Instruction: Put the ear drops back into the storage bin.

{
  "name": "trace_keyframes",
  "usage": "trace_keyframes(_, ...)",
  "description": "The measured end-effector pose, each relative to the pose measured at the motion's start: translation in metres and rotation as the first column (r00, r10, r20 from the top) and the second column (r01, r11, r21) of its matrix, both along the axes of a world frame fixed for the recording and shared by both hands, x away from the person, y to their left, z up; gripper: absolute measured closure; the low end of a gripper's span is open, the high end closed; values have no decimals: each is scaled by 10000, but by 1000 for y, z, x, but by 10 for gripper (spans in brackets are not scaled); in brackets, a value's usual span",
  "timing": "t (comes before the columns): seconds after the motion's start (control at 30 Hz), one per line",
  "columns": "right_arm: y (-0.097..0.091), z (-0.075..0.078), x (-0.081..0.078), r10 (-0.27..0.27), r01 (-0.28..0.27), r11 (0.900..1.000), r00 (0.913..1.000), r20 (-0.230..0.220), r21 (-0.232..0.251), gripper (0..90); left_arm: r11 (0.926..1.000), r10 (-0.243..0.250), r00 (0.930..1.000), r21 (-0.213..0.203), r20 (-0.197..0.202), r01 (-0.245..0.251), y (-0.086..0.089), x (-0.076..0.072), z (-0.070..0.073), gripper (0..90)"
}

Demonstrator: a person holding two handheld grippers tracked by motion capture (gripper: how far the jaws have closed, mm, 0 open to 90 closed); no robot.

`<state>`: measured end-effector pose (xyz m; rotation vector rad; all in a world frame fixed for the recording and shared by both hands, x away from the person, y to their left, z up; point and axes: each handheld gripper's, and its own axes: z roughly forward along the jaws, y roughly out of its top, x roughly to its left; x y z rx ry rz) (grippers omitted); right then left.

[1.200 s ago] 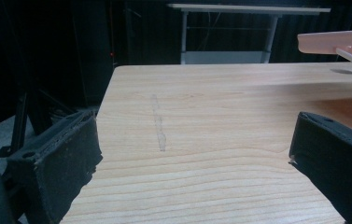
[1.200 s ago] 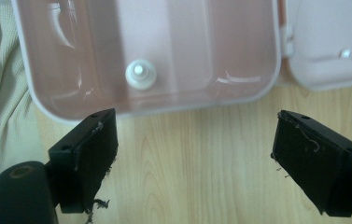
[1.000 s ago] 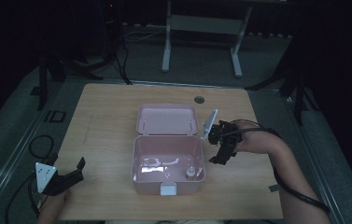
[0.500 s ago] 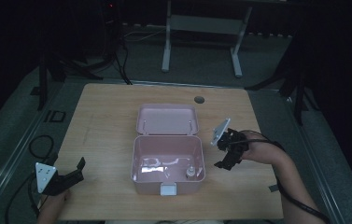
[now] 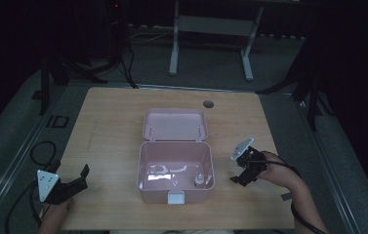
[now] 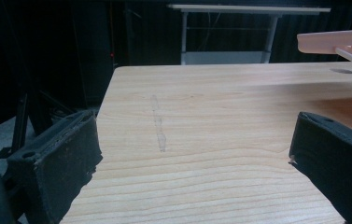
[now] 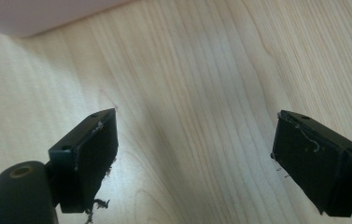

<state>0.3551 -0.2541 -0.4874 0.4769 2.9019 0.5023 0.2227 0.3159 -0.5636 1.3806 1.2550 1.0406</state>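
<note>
- Pink plastic is what catches the eye from the high view: an open box [image 5: 175, 170] sits in the middle of the wooden table [image 5: 108, 126], its lid [image 5: 174, 124] thrown back flat on the far side and its latch tab facing the person.
- Inside the box, near its right front corner, stands a small pale object [image 5: 198, 180] with a knob on top; I cannot tell what it is.
- The right gripper [image 5: 238, 179] is to the right of the box, near its right wall but not touching it, jaws parted and nothing between them; the hand [image 5: 273, 168] holding it comes in from the lower right.
- The left gripper [image 5: 84, 171] is well to the left of the box, near the table's front left corner, jaws parted and empty.
- From the left gripper view, the two black jaws stand wide apart over bare wood with a faint smudge; the raised pink edge of the box [image 6: 337, 43] juts in at the upper right, well off from the jaws.
- From the right gripper view, the jaws are spread wide above the table grain, gripping nothing; a pale pink strip of the box [image 7: 47, 14] crosses the upper left corner, beyond the jaw tips and apart from them.
</note>
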Motion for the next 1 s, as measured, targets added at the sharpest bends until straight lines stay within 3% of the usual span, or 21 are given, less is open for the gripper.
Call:
trace_keyframes(0.13, -14, -8, -2, -598, 584, 9966, 9979, 246, 573, 140, 10000, -2, 10000, 10, 2, 2, 0, 0, 0, 19)
trace_keyframes(0.27, -28, -16, -4, -1284, 1202, 9851, 9899, 608, 1233, 140, 10000, -7, 10000, 9, 9, 7, 0, 0, 0, 20)
trace_keyframes(0.4, -42, -28, -5, -2045, 1879, 9692, 9743, 948, 1594, 139, 10000, -4, 10000, 0, 2, 4, 0, 0, 0, 20)
trace_keyframes(0.5, -52, -34, -7, -2789, 2493, 9450, 9523, 1235, 2117, 139, 10000, 0, 10000, -1, 2, 0, 0, 0, 0, 20)
trace_keyframes(0.53, -52, -34, -7, -2789, 2493, 9450, 9523, 1235, 2117, 139, 10000, 0, 10000, -1, 2, 0, 0, 0, 0, 20)
trace_keyframes(0.57, -58, -37, -8, -3235, 2819, 9266, 9350, 1454, 2487, 140, 10000, 4, 10000, -3, 0, -4, 0, 0, 0, 19)
trace_keyframes(0.63, -64, -39, -9, -3634, 3123, 9091, 9180, 1585, 2757, 138, 10000, 8, 10000, -2, 1, -8, 0, 0, 0, 20)
trace_keyframes(0.73, -70, -43, -10, -4250, 3567, 8815, 8848, 1909, 3094, 139, 10000, 14, 10000, 7, 7, -14, 0, 0, 0, 19)
trace_keyframes(0.77, -70, -43, -10, -4250, 3567, 8815, 8848, 1909, 3094, 139, 10000, 15, 10000, 7, 10, -15, 0, 0, 0, 19)
trace_keyframes(0.8, -74, -45, -10, -4743, 3920, 8558, 8551, 2093, 3376, 138, 10000, 16, 10000, 6, 7, -16, 0, 0, 0, 20)
trace_keyframes(0.93, -79, -49, -10, -5406, 4408, 8202, 8058, 2418, 3648, 138, 10000, 14, 10000, 3, 8, -14, 0, 0, 0, 20)
trace_keyframes(1.0, -82, -50, -10, -5664, 4579, 8006, 7888, 2387, 3866, 136, 10000, 15, 10000, -1, 0, -15, 0, 0, 0, 20)
